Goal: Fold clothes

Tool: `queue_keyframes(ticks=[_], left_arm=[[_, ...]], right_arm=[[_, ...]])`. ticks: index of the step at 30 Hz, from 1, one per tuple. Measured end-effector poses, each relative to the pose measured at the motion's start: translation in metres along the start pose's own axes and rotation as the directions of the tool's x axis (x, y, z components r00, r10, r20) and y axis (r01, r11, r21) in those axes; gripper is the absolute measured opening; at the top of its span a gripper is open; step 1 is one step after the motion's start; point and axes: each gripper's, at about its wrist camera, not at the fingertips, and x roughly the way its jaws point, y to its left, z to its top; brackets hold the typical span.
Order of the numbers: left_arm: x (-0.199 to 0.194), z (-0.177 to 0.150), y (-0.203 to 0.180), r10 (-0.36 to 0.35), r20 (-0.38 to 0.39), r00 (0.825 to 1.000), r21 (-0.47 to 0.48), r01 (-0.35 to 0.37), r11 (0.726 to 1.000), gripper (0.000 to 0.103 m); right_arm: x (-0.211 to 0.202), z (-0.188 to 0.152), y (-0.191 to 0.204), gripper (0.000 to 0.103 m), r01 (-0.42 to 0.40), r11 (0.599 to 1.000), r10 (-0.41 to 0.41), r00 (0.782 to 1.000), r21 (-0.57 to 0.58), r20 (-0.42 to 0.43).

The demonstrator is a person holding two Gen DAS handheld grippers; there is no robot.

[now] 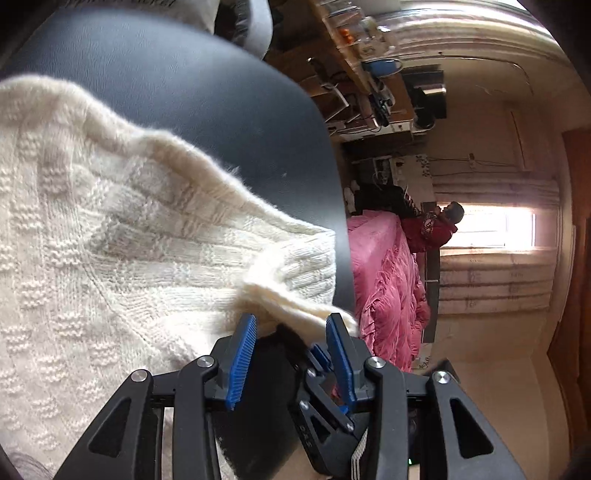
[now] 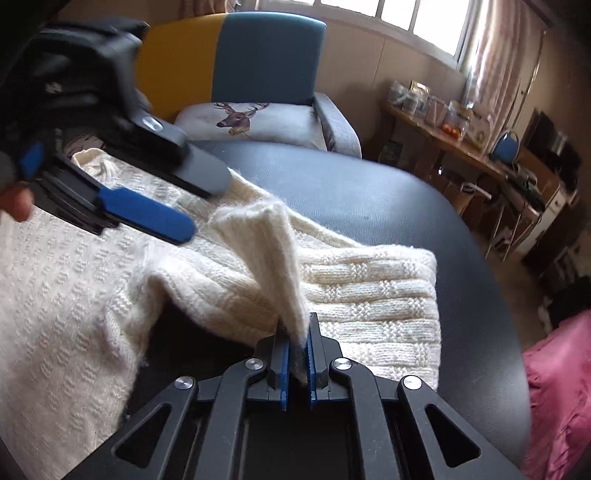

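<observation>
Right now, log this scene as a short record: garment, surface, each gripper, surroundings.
garment: cream knit sweater, spread on the table, one sleeve lying across it
surface: dark table
right gripper: shut on the sleeve's cuff, lifting it
left gripper: open, a fold of the knit's edge between its tips, pads not pressing
surroundings: armchair with a deer cushion behind the table; pink bedding beside it; window

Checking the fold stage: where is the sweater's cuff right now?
In the right wrist view the cuff stands low centre, pinched in the right gripper above the sleeve on the black table.
</observation>
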Motion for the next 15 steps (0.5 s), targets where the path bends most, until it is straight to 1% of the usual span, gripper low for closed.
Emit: queue_keyframes(ticks=[4,6,9,10,14,15], left_arm=[[0.012,0.006,0.009,-0.063,-0.027,0.998,-0.063,0.061,0.996,0.04],[0.011,0.009,0.011,-0.077,-0.01,0.997,-0.08,0.076,0.994,0.04],[0.009,0.017,0.016,-0.107,0.013,0.994,-0.115,0.108,0.987,0.041],[0.01,0.018,0.015,-0.088,0.006,0.996,-0.105,0.088,0.991,0.041],[0.03,0.011,0.01,-0.076,-0.098,0.992,-0.083,0.068,0.994,0.041],[0.035,0.01,0.009,-0.083,-0.11,0.99,-0.091,0.073,0.993,0.041]], right_arm=[[-0.007,0.0,0.016,0.008,0.033,0.996,-0.03,0.999,-0.088,0.028],[-0.008,-0.003,0.025,0.008,0.059,0.988,-0.055,0.998,-0.14,0.032],[-0.006,-0.007,0.031,0.008,0.08,0.979,-0.076,0.997,-0.189,0.03],[-0.006,-0.008,0.032,0.008,0.09,0.975,-0.086,0.996,-0.204,0.03],[-0.008,-0.009,0.037,0.008,0.125,0.964,-0.116,0.992,-0.234,0.052],[-0.009,-0.009,0.04,0.008,0.132,0.96,-0.121,0.991,-0.248,0.059]])
